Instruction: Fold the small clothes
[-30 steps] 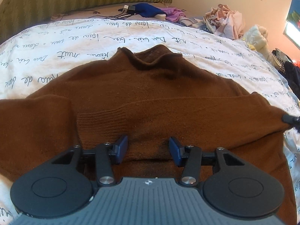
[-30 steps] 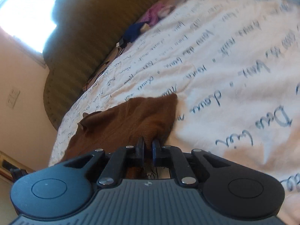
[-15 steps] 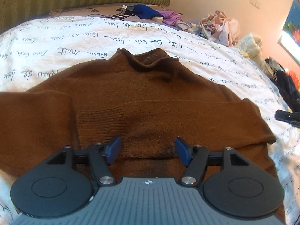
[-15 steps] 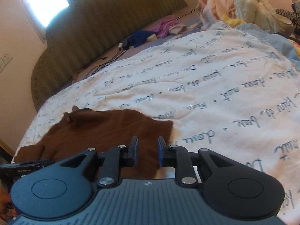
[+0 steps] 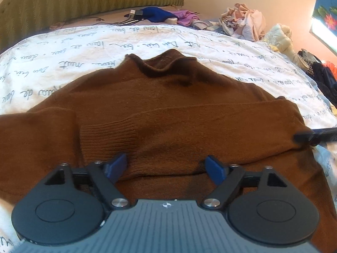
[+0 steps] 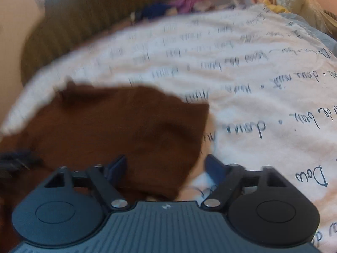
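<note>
A brown knit sweater (image 5: 164,109) lies flat on the white bedspread (image 5: 63,48) with black script, collar pointing away, one sleeve folded across the chest with its ribbed cuff (image 5: 107,139) near my left gripper. My left gripper (image 5: 166,165) is open and empty just above the sweater's lower part. The right gripper's finger shows at the sweater's right edge in the left wrist view (image 5: 313,136). In the blurred right wrist view, my right gripper (image 6: 166,165) is open over the sweater's right edge (image 6: 126,130), holding nothing.
A green padded headboard (image 5: 84,0) stands behind the bed. Blue and purple clothes (image 5: 160,14) lie near it. A heap of pale clothes (image 5: 246,21) sits at the far right, with dark garments (image 5: 324,80) at the right edge.
My right gripper has opened wide and let go of the sweater's edge, swinging level. My left gripper opened wider. The sleeve now lies folded across the chest.
</note>
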